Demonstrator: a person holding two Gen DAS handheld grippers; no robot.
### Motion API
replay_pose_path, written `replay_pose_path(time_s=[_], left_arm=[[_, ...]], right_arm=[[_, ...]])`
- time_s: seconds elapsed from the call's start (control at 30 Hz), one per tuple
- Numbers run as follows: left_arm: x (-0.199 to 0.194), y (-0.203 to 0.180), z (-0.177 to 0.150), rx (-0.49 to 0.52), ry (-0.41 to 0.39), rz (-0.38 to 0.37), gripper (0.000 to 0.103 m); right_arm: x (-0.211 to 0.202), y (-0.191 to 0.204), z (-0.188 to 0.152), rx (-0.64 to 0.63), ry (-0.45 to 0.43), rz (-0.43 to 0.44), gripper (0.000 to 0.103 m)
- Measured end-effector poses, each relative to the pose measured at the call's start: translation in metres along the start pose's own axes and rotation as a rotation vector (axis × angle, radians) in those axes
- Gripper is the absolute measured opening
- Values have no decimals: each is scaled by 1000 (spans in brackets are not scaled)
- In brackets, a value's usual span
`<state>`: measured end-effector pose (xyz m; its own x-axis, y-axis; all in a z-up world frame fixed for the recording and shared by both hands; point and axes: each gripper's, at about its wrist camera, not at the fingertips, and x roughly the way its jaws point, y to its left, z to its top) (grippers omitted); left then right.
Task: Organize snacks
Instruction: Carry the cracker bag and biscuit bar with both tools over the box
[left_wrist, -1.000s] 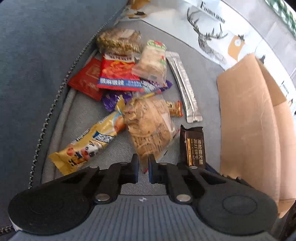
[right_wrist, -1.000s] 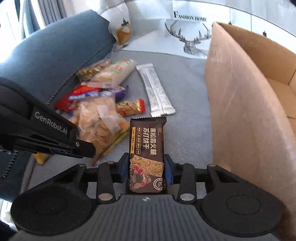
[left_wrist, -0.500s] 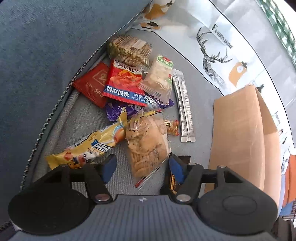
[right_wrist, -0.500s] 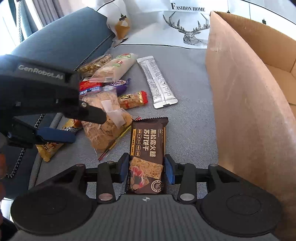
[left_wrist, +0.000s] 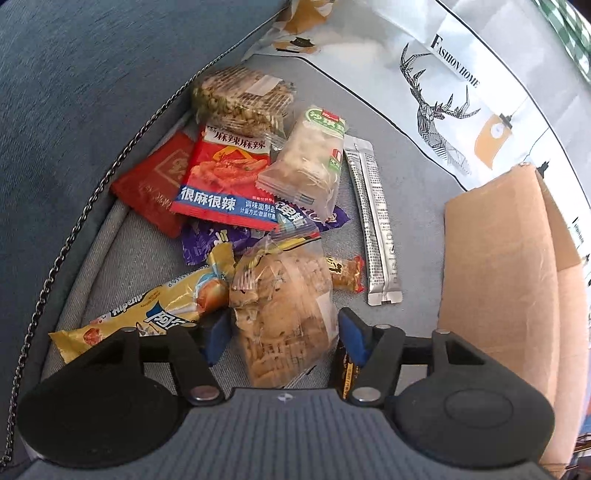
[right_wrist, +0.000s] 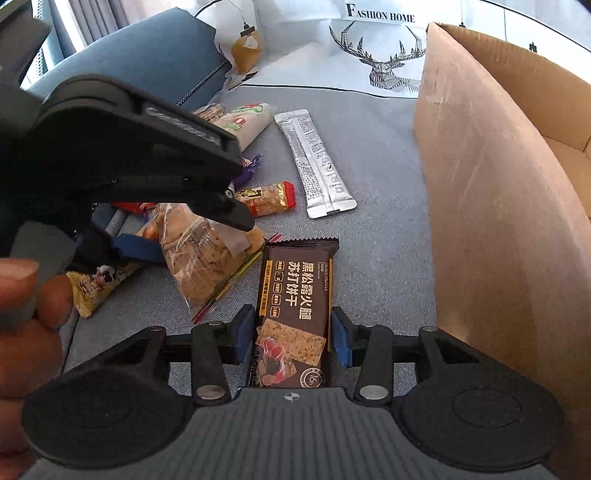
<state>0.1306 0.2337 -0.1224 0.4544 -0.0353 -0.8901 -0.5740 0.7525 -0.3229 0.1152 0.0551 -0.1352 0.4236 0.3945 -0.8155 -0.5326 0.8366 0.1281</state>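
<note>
I use the box (left_wrist: 495, 266) as my landmark. It stands on the sofa seat (left_wrist: 413, 177), and all the snacks lie to its left.

Farthest from the box lies the yellow pack (left_wrist: 147, 314). Nearer to the box is the clear cookie bag (left_wrist: 284, 314). My left claw (left_wrist: 282, 332) is around it, one blue pad on each side. Its jaws have just been closing a bit, but I see a thin gap by the pads, so I call it released, not yet grasping. Behind the bag, farther from me, is a pile: red packs (left_wrist: 221, 177), a purple one (left_wrist: 207, 240), a rice cake (left_wrist: 306, 162) and a nut bar (left_wrist: 240, 96). The silver sticks (left_wrist: 373, 225) lie between the pile and the box.

Nearest the box is the brown cracker pack (right_wrist: 295, 306). My right claw (right_wrist: 293, 338) sits around its near end. The left pad seems to touch and the right pad shows a small gap, so I cannot tell if it is clenched on it.

What could go wrong? The cookie bag is soft and slippery. If I squeeze hard, the cookies may break. If I squeeze only the loose wrap, it may slide out when I lift. The yellow pack touches the bag and may get dragged along. My two claws are close, so they may bump. The box wall is tall, and a low carry could hit it.
</note>
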Motion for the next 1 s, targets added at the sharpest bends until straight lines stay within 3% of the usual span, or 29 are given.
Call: replay_pose_path(time_s=[0.2, 0.47, 0.67, 0.77, 0.9, 1.0], left_arm=[[-11, -1, -4, 17, -26, 3, 51], [-57, 7, -20, 24, -150, -54, 51], [-111, 5, -43, -30, -366, -176, 51], [-131, -8, -55, -4, -474, -212, 51], [-133, -35, -62, 36, -513, -218, 51], [-127, -54, -64, 64, -506, -235, 51]], right_arm=[[-8, 0, 0, -4, -39, 2, 41], [-50, 5, 0, -39, -175, 36, 41], [-109, -6, 5, -51, -352, 76, 41], [-144, -20, 11, -59, -449, 87, 41], [-185, -52, 21, -79, -557, 98, 41], [-204, -77, 28, -130, -612, 60, 41]])
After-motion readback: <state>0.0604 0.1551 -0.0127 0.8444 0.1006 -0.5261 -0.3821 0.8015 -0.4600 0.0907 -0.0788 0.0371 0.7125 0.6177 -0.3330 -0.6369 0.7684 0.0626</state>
